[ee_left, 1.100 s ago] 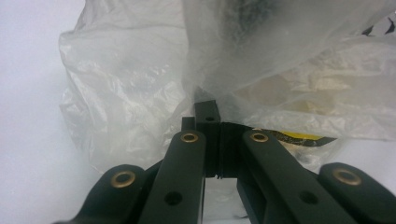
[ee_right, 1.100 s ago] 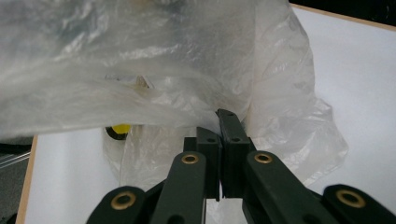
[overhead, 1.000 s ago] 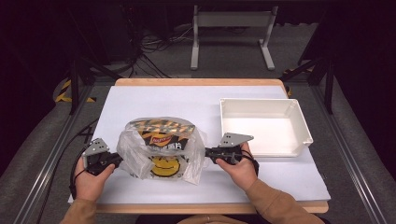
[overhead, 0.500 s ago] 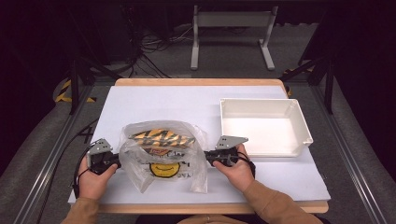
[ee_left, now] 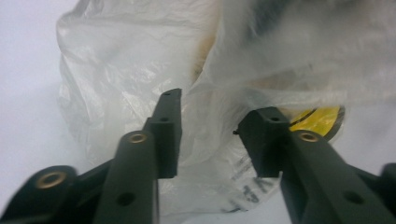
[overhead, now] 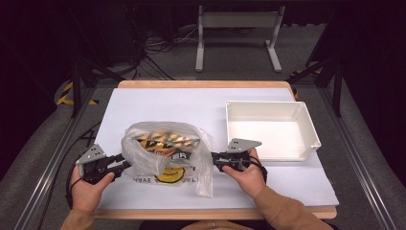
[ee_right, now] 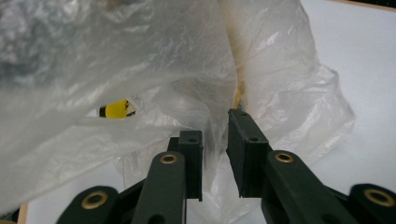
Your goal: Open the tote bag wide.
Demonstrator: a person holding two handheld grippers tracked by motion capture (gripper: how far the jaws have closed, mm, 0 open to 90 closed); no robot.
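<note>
A clear plastic bag (overhead: 163, 153) with a yellow smiley print and an orange-and-black striped item inside rests on the white table cover (overhead: 167, 105), near the front. My left gripper (overhead: 125, 165) is at the bag's left side. Its jaws have just been opening and stand well apart in the left gripper view (ee_left: 210, 135), with bag film (ee_left: 130, 70) loose between them. My right gripper (overhead: 214, 160) is at the bag's right side. Its jaws have also just been opening, and a narrow gap (ee_right: 215, 144) shows crumpled film (ee_right: 140, 60) between the pads, unpressed.
An empty white tray (overhead: 268, 104) stands at the right of the table, close to my right hand. Bare table cover lies behind the bag. A metal frame and cables are on the floor beyond the far edge.
The bag has sunk and flattened onto the table and shifted slightly toward the front. Both grippers, shut on its sides before, now have their jaws parted.
</note>
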